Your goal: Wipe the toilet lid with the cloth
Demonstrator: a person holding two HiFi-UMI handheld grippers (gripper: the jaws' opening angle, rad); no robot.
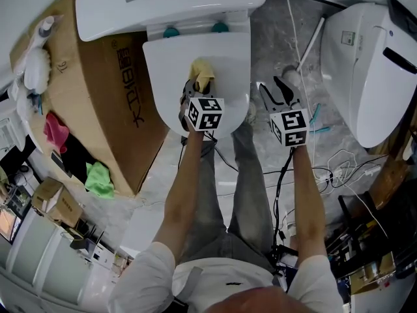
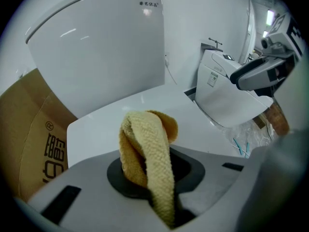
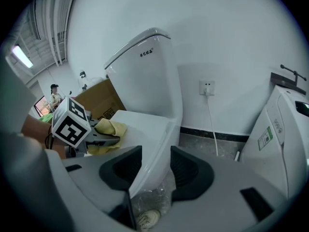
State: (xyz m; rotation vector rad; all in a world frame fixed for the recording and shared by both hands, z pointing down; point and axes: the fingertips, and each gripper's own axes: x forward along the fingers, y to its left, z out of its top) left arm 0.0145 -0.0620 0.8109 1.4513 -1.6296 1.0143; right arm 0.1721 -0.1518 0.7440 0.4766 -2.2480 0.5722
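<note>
A white toilet stands with its lid (image 1: 208, 64) down. My left gripper (image 1: 194, 89) is shut on a yellow cloth (image 1: 202, 74), held over the middle of the lid. In the left gripper view the cloth (image 2: 147, 156) is bunched between the jaws, above the lid (image 2: 145, 110). My right gripper (image 1: 277, 91) hangs to the right of the toilet, off the lid, open with nothing between its jaws. The right gripper view shows the lid's right edge (image 3: 149, 129), the cloth (image 3: 108, 129) and the cistern (image 3: 149, 76).
A large cardboard box (image 1: 111, 90) stands left of the toilet with pink and green cloths (image 1: 98, 178) at its near end. A second white toilet unit (image 1: 368, 64) stands at the right. A toilet brush (image 1: 296, 70) and cables (image 1: 339, 168) lie on the floor at right.
</note>
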